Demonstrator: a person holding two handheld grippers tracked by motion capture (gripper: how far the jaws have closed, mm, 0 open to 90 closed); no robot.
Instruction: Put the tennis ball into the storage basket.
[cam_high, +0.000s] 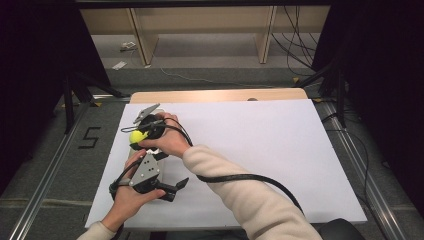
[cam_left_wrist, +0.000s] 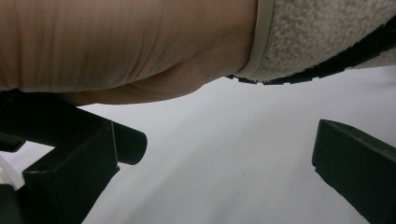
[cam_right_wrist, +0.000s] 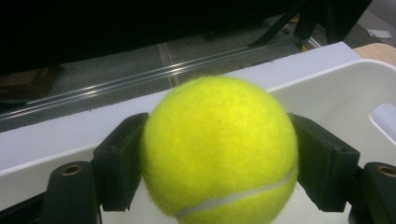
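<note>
Sitting squarely between the jaws of the right claw (cam_right_wrist: 219, 163), the yellow tennis ball (cam_right_wrist: 219, 149) is clamped on both sides above a white bin (cam_right_wrist: 345, 88) at the desk's (cam_high: 260, 140) left edge. Crossing over, the right hand (cam_high: 167, 137) reaches leftward. Nearer the person, the left claw (cam_left_wrist: 219, 163) gapes wide, holding nothing.

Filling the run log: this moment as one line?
right hand-held gripper: shut on tennis ball | over white bin | left hand-held gripper: open, empty
</note>
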